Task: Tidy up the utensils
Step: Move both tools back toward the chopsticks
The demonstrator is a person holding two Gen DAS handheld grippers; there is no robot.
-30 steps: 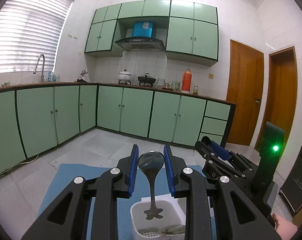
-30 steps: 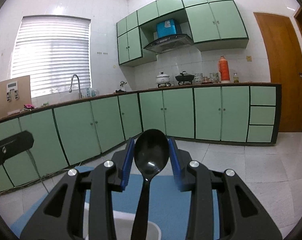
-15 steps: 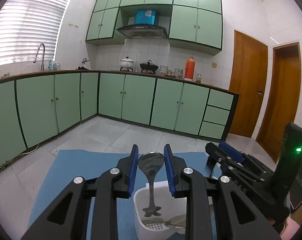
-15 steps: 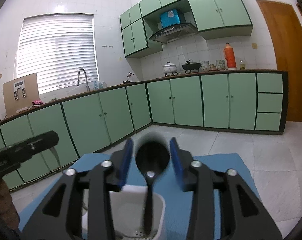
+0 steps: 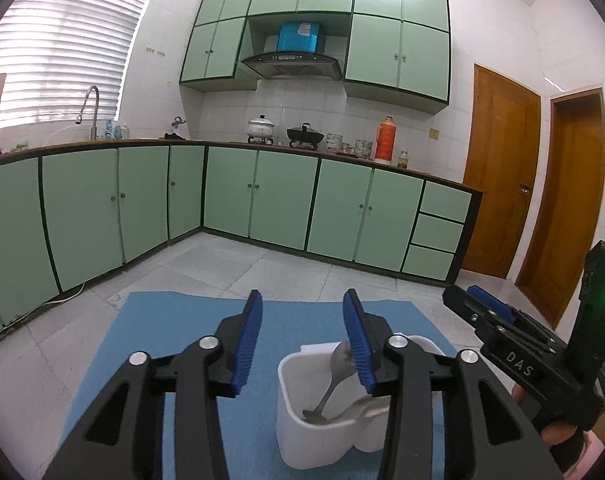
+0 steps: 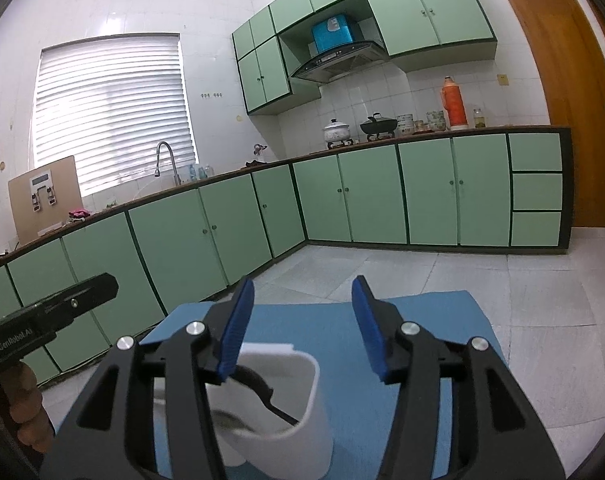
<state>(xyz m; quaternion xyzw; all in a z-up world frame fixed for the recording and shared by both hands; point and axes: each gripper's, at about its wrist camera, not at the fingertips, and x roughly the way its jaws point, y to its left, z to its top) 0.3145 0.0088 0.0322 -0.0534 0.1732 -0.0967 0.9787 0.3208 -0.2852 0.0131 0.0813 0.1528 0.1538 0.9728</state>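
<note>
Now both my tongs, left and right, have just been opening and stand released, nothing between them; both spoons lie in the holder; I see none left.

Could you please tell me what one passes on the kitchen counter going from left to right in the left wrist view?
Faucet → white pot → black wok → stacked bowls → orange thermos → small jar.
</note>
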